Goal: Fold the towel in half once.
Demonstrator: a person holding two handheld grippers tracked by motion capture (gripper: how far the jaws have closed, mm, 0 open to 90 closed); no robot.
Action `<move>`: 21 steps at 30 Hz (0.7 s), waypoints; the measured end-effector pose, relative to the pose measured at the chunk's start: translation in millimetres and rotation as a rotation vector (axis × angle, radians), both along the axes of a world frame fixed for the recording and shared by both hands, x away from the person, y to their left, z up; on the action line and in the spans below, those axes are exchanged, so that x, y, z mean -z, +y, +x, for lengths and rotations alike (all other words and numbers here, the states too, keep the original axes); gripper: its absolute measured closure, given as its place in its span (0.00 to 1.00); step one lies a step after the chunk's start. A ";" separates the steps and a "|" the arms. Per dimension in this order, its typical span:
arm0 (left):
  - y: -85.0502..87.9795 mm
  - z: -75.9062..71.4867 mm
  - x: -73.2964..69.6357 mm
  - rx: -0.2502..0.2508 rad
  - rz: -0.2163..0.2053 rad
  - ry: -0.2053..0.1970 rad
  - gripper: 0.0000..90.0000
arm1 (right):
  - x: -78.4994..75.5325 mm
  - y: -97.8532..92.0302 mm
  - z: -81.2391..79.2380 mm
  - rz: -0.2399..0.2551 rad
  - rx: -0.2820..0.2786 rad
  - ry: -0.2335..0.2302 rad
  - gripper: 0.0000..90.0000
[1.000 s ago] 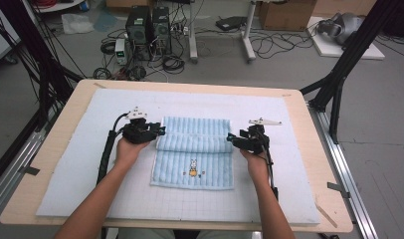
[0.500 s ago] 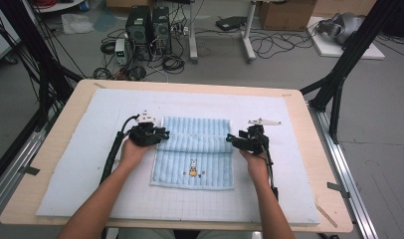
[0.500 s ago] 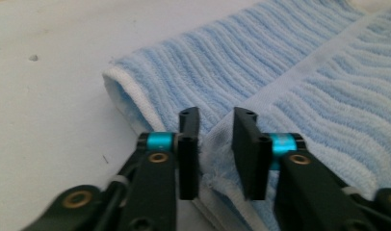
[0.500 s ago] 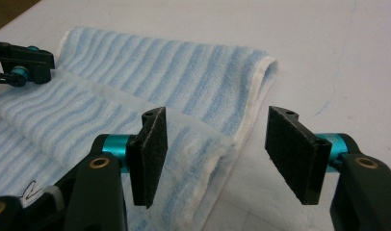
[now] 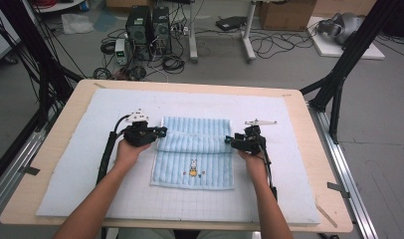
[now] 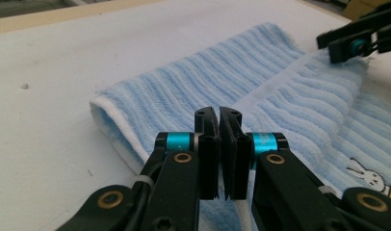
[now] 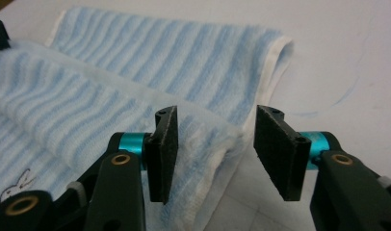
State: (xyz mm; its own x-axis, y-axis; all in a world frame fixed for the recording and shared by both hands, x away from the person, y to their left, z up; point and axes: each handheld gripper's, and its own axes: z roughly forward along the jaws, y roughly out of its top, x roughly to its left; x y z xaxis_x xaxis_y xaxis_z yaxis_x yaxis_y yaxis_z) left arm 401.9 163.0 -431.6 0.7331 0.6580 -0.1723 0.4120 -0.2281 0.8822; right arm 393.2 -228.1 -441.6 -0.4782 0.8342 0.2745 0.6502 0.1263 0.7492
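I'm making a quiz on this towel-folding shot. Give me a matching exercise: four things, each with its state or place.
Things:
1. left claw
2. right claw
3. towel
4. rabbit picture

States or places:
A. partly folded, far part doubled over
B. pads apart around a towel edge
C. on the towel's near half
D. pads pressed together on a towel edge

Pairs: 1-D, 2-B, 3-A, 4-C

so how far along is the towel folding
Done: the light blue striped towel already has its far part doubled over, leaving a fold ridge across the middle. In hand: the left gripper has just closed on the folded corner; the right gripper has been closing, jaws not yet pressing the other corner between them. Left: the right grasp and probably another fold toward the rabbit picture.
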 end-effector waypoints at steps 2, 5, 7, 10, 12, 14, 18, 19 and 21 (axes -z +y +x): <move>2.2 -2.3 0.9 0.001 0.000 0.006 0.95 | 3.8 0.5 1.7 -0.007 -0.020 0.030 0.76; 7.3 -6.2 1.6 -0.004 -0.030 0.015 0.96 | 1.7 -1.6 -0.6 -0.009 -0.044 0.004 0.91; 10.9 -8.7 0.0 -0.002 -0.045 0.022 0.96 | -3.0 -0.9 -3.8 -0.027 -0.047 -0.029 0.91; 14.8 -12.9 -4.6 0.010 -0.058 0.018 0.96 | -9.1 1.8 -10.0 -0.056 -0.070 -0.050 0.91; 15.9 -17.7 -7.5 0.016 -0.071 0.012 0.96 | -12.3 3.1 -14.7 -0.065 -0.079 -0.071 0.91; 17.2 -22.8 -8.9 0.021 -0.082 0.009 0.96 | -16.6 3.4 -22.2 -0.053 -0.086 -0.082 0.91; 21.6 -36.6 -8.8 0.039 -0.102 0.019 0.96 | -21.4 2.4 -39.4 -0.053 -0.121 -0.113 0.91; 22.2 -38.8 -8.7 0.043 -0.100 0.017 0.96 | -22.2 2.0 -45.2 -0.053 -0.134 -0.119 0.91; 23.0 -45.7 -8.3 0.053 -0.101 0.013 0.96 | -23.6 1.7 -53.8 -0.055 -0.143 -0.126 0.91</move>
State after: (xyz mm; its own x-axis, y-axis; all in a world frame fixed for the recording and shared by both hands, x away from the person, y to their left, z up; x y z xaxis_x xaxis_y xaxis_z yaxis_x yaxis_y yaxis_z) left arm 356.2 186.0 -423.2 0.7636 0.5971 -0.2457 0.4135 -0.1599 0.8963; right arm 339.4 -226.4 -418.0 -0.6204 0.7677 0.1605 0.5240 0.2534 0.8131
